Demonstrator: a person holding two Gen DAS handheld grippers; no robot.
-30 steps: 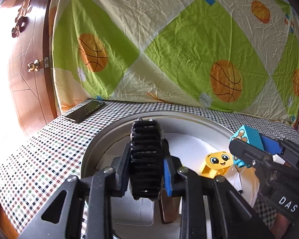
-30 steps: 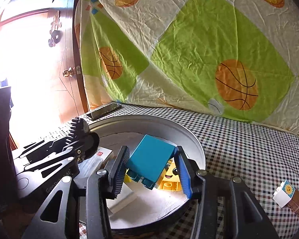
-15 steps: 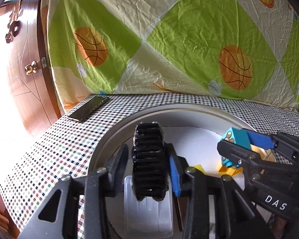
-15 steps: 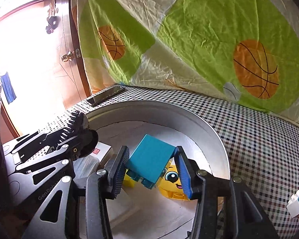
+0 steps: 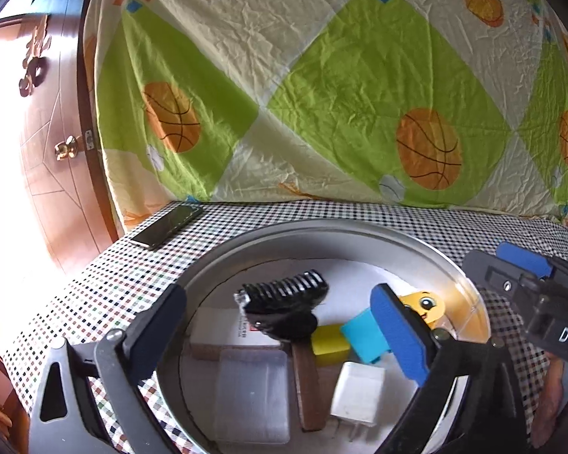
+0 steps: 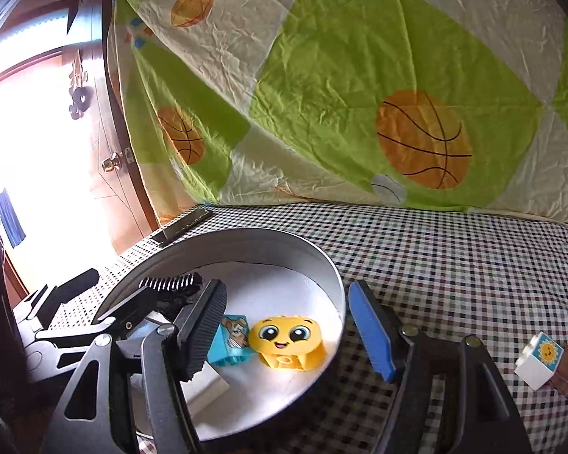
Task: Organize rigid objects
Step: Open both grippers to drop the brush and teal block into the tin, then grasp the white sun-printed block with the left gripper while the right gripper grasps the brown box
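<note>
Gear (image 5: 284, 304), black and toothed, is in the round tin (image 5: 322, 227), propped on a brown strip against the white boxes on the tin's left side. Your left claw (image 5: 280, 325) is opening, jaws wide apart with nothing pressed between them, so the gear looks released. Just right of it in the tin lie the teal block (image 6: 233, 336) and the yellow face block (image 6: 284, 342), touching each other. Your right claw (image 6: 284, 329) is opening too, one finger over the tin and the blue-padded one outside its rim; nothing is clamped in it.

The step in hand looks like letting go and clearing out. Let both claws finish spreading before you pull back, so no pad drags a piece along. Draw each claw up and away from the tin rather than sideways; the gear sits tilted and a nudge could roll it onto the blocks. Mind the two claws, which are close together over the tin's left side.

Outside the tin, well to its right on the checked desk (image 6: 454, 265), a white sun block (image 6: 537, 361) touches a brown piece. That is likely your next pick. A phone (image 6: 181, 227) lies behind the tin.
</note>
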